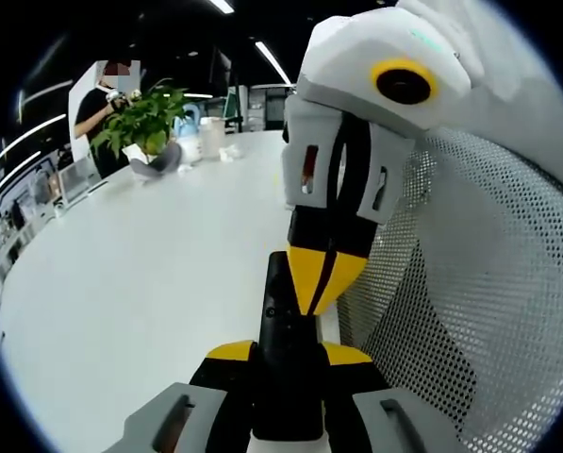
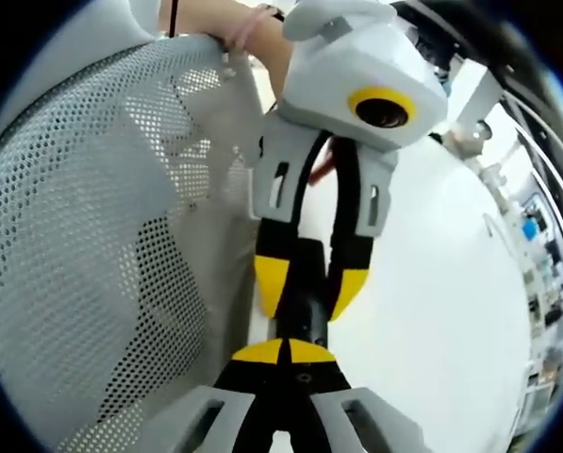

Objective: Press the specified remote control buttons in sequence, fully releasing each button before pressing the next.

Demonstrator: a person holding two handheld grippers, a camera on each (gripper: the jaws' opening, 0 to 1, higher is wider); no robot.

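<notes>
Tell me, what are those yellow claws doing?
A person holds a gripper in each hand over a white table. The left gripper is shut on a black remote, holding it by the sides. The right gripper comes from the other way, its yellow tips together and resting on the remote, as if pressing a button. A mesh chair stands beside them.

Bright overhead strip lighting, fisheye-warped edges
</notes>
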